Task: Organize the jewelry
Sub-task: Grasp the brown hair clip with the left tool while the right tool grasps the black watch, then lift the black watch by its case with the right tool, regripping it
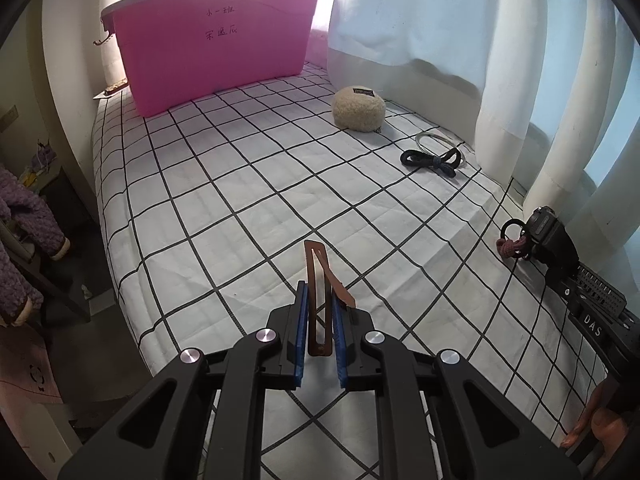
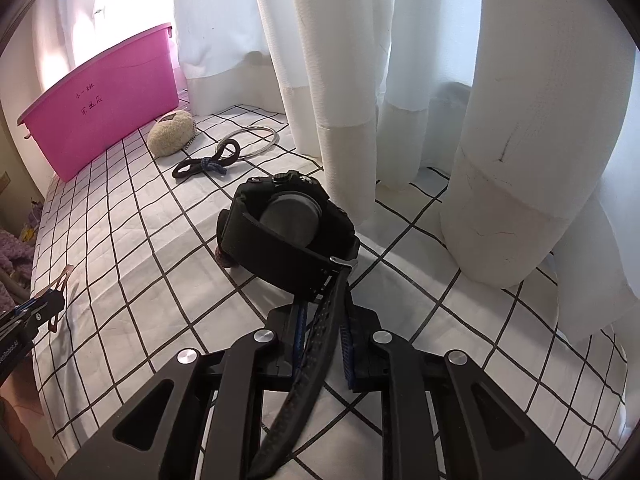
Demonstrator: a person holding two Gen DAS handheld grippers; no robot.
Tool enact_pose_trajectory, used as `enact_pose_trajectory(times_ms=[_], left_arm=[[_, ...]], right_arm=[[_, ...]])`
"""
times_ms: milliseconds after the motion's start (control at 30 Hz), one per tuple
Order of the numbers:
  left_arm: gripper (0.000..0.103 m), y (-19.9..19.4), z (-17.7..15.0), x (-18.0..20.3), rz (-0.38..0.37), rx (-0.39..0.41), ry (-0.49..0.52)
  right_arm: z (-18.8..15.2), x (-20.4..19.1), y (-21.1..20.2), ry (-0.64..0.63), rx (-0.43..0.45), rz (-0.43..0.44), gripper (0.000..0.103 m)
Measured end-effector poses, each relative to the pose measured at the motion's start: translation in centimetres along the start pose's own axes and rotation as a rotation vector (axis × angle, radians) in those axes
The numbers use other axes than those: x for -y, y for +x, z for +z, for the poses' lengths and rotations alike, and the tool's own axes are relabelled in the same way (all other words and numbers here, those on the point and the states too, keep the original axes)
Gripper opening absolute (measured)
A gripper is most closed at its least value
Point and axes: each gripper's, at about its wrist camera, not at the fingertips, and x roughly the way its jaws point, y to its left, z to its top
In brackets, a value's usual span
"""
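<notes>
I am holding the left tool (image 1: 320,312) low in the centre of its frame, its blue pads closed narrowly on a brown hair clip (image 1: 319,300) that is standing up between them, one leg splayed to the right. I am keeping the right tool (image 2: 324,320) at bottom centre of its own view, nearly closed on the perforated strap of a black watch (image 2: 288,224), whose body is resting on the cloth just ahead.

Both are sitting over a white checked cloth (image 1: 240,208) with thin black lines, creased and spreading across most of each frame. Toward the upper right of the left view, a dark knotted cord (image 1: 432,160) is lying across a thin metal bangle (image 1: 430,138), and a cream fluffy pouch (image 1: 359,109) is sitting just beyond them. At upper left a pink plastic tub (image 1: 216,52) with handwritten characters is standing at the cloth's far end. A purple scrunchie (image 1: 510,248) is showing beside the watch at the right edge.

White curtains (image 2: 520,120) are hanging along the right, brushing the cloth, with daylight glowing through. At the left edge a purple knitted garment (image 1: 24,216) is draped over a chair.
</notes>
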Motion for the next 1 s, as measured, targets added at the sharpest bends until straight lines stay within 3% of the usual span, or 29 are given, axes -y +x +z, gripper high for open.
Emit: enact_pose_trajectory(times_ms=[233, 267, 367, 633, 800, 833, 867, 900, 933, 1000], left_arm=[[0.012, -0.6, 0.9, 0.3, -0.034, -0.003, 0.027], [0.012, -0.7, 1.0, 0.3, -0.037, -0.005, 0.029], [0.012, -0.9, 1.5, 0.4, -0.051, -0.013, 0.028], [0.012, -1.8, 2.4, 0.3, -0.062, 0.0, 0.038], [0.012, -1.5, 2.3, -0.2, -0.062, -0.012, 0.029], [0.012, -1.3, 2.2, -0.3, -0.063, -0.016, 0.028], [0.012, -1.2, 2.2, -0.3, -0.063, -0.019, 0.026], [0.012, -1.1, 2.2, -0.4, -0.064, -0.022, 0.024], [0.012, -1.0, 2.1, -0.5, -0.063, -0.024, 0.022], [0.012, -0.8, 2.0, -0.7, -0.064, -0.027, 0.019]], right_arm=[[-0.3, 0.3, -1.7, 0.064, 0.024, 0.028, 0.012], [-0.4, 0.4, -2.0, 0.069, 0.026, 0.025, 0.005], [-0.3, 0.4, -2.7, 0.084, 0.029, 0.041, 0.0], [-0.2, 0.6, -3.1, 0.099, 0.03, 0.052, 0.0], [-0.3, 0.3, -3.2, 0.123, 0.019, 0.101, 0.0], [-0.4, 0.1, -3.3, 0.137, 0.017, 0.111, 0.002], [-0.6, 0.0, -3.4, 0.147, 0.015, 0.116, 0.014], [-0.8, -0.1, -3.7, 0.152, 0.025, 0.11, 0.037], [-0.9, -0.3, -3.9, 0.155, 0.042, 0.099, 0.047], [-1.2, -0.9, -4.2, 0.146, 0.061, 0.099, 0.052]])
